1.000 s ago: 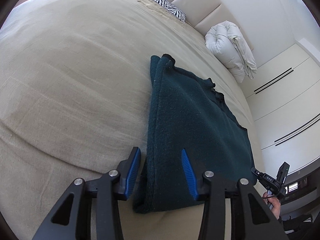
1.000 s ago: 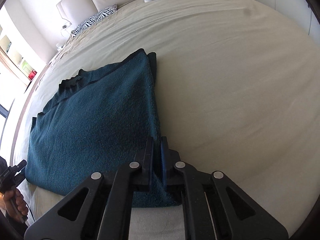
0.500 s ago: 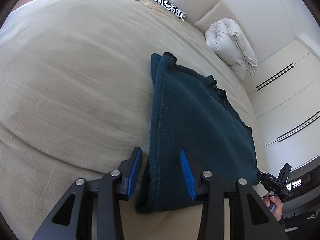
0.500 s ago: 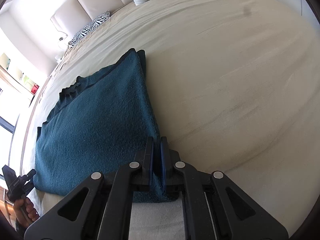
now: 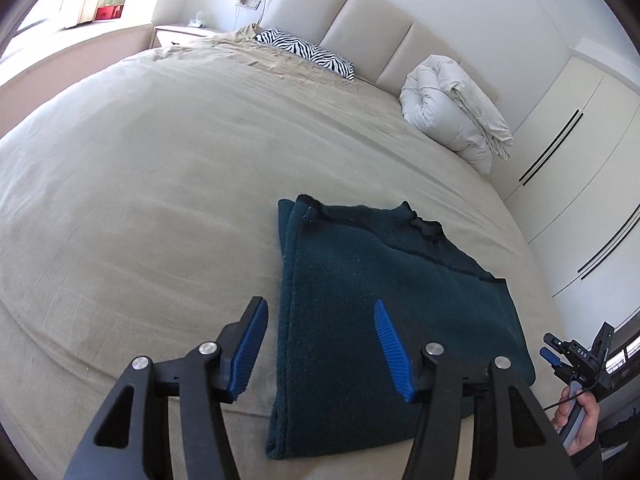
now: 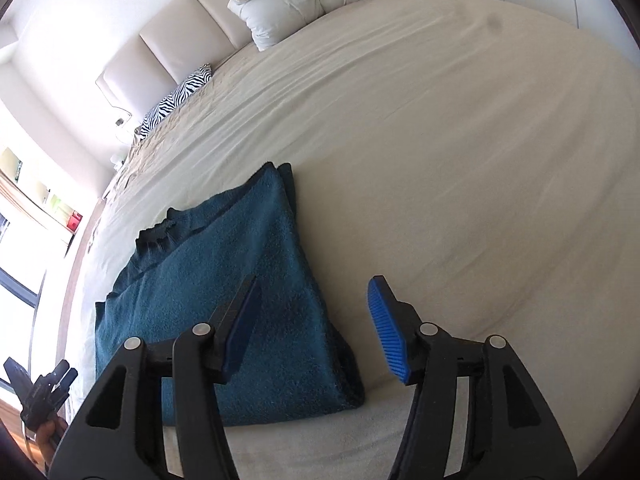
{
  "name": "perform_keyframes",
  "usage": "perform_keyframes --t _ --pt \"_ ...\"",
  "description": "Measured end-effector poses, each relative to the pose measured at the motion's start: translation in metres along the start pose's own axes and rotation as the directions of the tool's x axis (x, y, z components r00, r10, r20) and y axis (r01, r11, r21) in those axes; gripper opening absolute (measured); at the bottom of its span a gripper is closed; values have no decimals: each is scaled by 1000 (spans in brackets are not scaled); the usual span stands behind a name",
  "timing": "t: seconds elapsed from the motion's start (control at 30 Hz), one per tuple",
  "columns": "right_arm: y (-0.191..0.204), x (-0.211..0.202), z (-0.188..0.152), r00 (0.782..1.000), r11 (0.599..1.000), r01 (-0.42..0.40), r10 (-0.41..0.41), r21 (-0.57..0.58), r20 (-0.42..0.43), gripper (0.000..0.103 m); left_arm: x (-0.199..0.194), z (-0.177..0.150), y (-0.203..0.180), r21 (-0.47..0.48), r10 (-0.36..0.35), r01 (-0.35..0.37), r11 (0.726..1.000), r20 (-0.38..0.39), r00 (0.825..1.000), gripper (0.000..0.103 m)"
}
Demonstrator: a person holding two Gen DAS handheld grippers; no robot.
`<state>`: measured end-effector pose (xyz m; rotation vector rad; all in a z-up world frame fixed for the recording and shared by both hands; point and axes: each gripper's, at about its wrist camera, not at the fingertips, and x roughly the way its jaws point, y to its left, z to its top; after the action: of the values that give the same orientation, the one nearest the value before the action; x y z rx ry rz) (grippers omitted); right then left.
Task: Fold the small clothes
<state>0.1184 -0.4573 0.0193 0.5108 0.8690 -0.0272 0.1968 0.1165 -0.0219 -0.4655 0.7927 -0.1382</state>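
A dark teal fleece garment (image 5: 360,312) lies folded flat on the beige bed; it also shows in the right wrist view (image 6: 224,280). My left gripper (image 5: 320,348) is open and empty, held above the garment's near left edge. My right gripper (image 6: 316,328) is open and empty, above the garment's near right edge. The right gripper also shows at the far right of the left wrist view (image 5: 576,360), and the left gripper at the lower left of the right wrist view (image 6: 40,392).
The bed sheet (image 5: 140,200) spreads wide around the garment. A zebra-print pillow (image 5: 308,50) and a rolled white duvet (image 5: 452,116) lie by the padded headboard (image 5: 360,12). White wardrobe doors (image 5: 580,152) stand to the right.
My right gripper has opened and let go of the garment's edge. Both grippers have lifted and drawn back, so more of the bed and the headboard shows.
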Motion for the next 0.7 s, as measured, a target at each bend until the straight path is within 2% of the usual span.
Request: perform_keyframes --t 0.07,0.13,0.2,0.3,0.4,0.43,0.47,0.5,0.53,0.57,0.63,0.7 --pt "28 5 9 997 997 -80 80 -25 0 55 14 13 -16 34 -19 18 999 5 1000 58" --pt "64 24 16 981 980 -189 187 -53 -51 55 36 24 -34 73 -38 38 997 3 999 58" --pt "101 54 21 948 954 -297 289 -45 -130 55 63 31 -53 121 -43 45 992 -18 999 58" --pt "150 108 20 884 909 -416 402 -9 -238 55 105 40 -70 178 -28 37 983 -51 998 58" --pt "172 161 10 830 887 -452 458 98 -318 55 140 47 -61 173 38 -23 985 -86 996 58" --pt "174 175 7 819 882 -455 467 119 -332 55 149 48 -54 164 59 -42 986 -102 993 58" --pt "176 183 2 831 893 -435 448 118 -329 49 157 47 -47 158 69 -50 986 -121 990 58" --pt "171 188 1 842 899 -422 437 119 -318 44 162 46 -40 153 49 -29 988 -127 991 58" --pt "165 191 2 842 896 -426 444 127 -305 33 162 44 -36 154 28 -10 988 -117 993 58" --pt "157 193 5 843 892 -428 451 143 -294 27 161 42 -35 160 19 -1 987 -111 994 58" --pt "134 193 15 856 891 -420 452 174 -250 23 162 41 -37 174 26 -7 985 -105 994 58" --pt "109 189 29 886 903 -389 421 185 -192 21 165 39 -41 193 46 -25 981 -105 993 58"
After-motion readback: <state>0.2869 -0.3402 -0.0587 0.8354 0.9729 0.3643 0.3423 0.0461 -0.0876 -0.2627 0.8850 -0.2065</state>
